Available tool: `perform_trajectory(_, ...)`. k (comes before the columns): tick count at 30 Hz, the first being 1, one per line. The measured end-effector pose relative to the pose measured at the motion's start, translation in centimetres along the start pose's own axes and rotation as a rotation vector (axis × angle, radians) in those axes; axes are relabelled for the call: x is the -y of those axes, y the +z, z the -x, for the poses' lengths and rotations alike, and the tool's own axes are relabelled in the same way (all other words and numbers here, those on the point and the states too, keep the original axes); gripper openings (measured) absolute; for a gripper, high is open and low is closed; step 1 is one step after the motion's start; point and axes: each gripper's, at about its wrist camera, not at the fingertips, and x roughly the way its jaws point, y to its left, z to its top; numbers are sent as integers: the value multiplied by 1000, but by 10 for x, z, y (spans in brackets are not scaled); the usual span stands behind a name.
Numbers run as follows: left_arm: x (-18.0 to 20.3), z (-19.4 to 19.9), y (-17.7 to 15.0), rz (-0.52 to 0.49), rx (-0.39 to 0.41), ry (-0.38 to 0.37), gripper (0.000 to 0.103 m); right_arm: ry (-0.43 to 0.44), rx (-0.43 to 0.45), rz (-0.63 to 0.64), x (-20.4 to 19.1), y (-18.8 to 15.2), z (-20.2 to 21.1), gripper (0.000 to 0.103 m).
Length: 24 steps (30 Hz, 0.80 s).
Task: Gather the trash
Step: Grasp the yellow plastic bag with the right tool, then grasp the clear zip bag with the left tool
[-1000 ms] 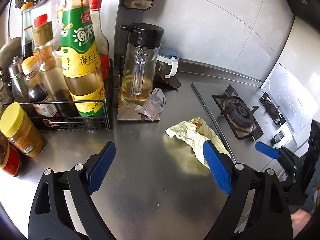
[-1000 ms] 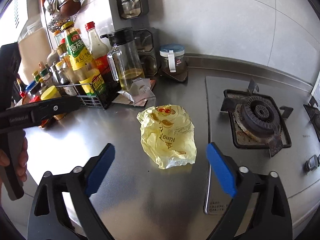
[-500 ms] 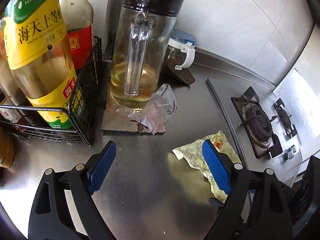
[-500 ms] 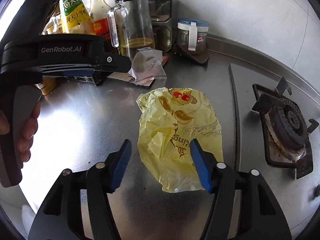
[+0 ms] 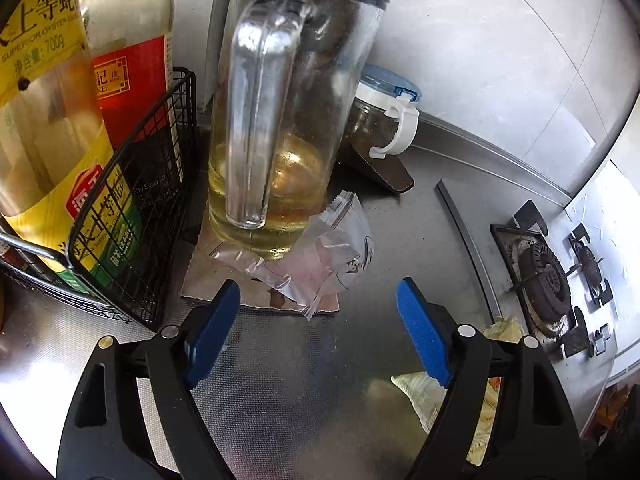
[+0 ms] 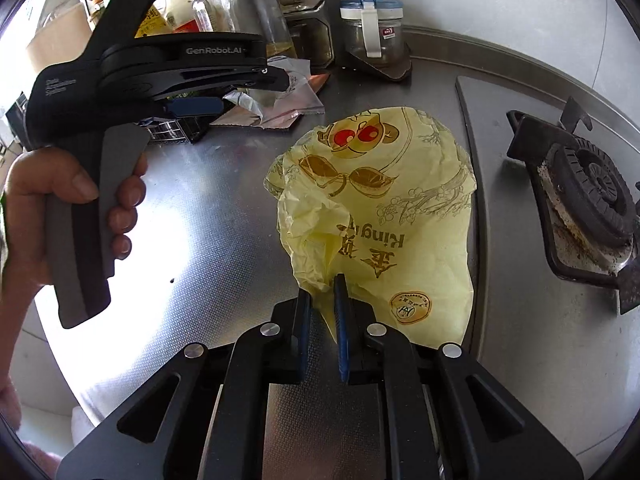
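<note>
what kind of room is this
Most likely a home kitchen: a gas stove burner set into a stainless steel counter, a wire rack of sauce bottles, and a glass oil pitcher against a tiled wall.

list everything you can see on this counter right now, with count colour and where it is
yellow wrapper: 1, yellow with red and brown print, mid-counter beside the stove, near edge between the right jaws
clear wrapper: 1, transparent, on a cardboard mat at the oil jug's foot
oil jug: 1, clear glass, black lid, behind the clear wrapper
sauce bottles: at least 2, yellow and red labels, in the wire basket
wire basket: 1, black, left of the jug
small jar: 1, glass, blue-white lid, by the wall
gas burner: 1, black, right side
left gripper: black, blue pads, closing, nothing between, short of the clear wrapper
right gripper: closing on the yellow wrapper
hand: 1, holding the left gripper
</note>
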Motion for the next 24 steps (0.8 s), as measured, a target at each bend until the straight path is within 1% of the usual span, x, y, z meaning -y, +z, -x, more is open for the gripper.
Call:
perform_trajectory(4, 5, -9, -2, 3, 6, 22, 66, 10, -7, -19, 4, -3, 4, 13)
perform_trajectory(5, 7, -9, -3, -3, 11, 32, 58, 10, -8, -22, 5, -3, 5, 13)
perform_trajectory(7, 11, -6, -5, -10, 19, 57, 51, 13, -9, -29, 7, -4, 6, 13)
perform_trajectory(10, 14, -4, -6, -8, 21, 52, 50, 12, -14, -34, 9, -5, 7, 13)
perform_trajectory(11, 16, -5, -6, -11, 26, 41, 46, 12, -13, -35, 8, -5, 7, 13)
perform_trajectory(13, 19, -7, -4, -24, 28, 36, 41, 12, -13, -43, 9, -5, 8, 13)
perform_trajectory(15, 23, -13, -2, -35, 21, 31, 40, 14, -15, -54, 11, -7, 8, 13)
perform_trajectory(18, 27, -20, 1, -52, 10, 37, 36, 14, -13, -63, 13, -8, 10, 13)
perform_trajectory(19, 28, -23, 2, -55, 3, 38, 29, 14, -13, -65, 13, -8, 10, 13)
perform_trajectory(20, 28, -26, 2, -57, -4, 39, 18, 14, -13, -68, 14, -9, 10, 13)
perform_trajectory(21, 28, -27, 2, -60, -9, 37, 11, 16, -12, -71, 15, -9, 10, 13)
perform_trajectory(22, 29, -29, 2, -65, -13, 36, 3, 18, -12, -76, 16, -9, 10, 13)
perform_trajectory(24, 30, -31, 2, -75, -17, 30, 0, 20, -13, -81, 17, -8, 10, 13)
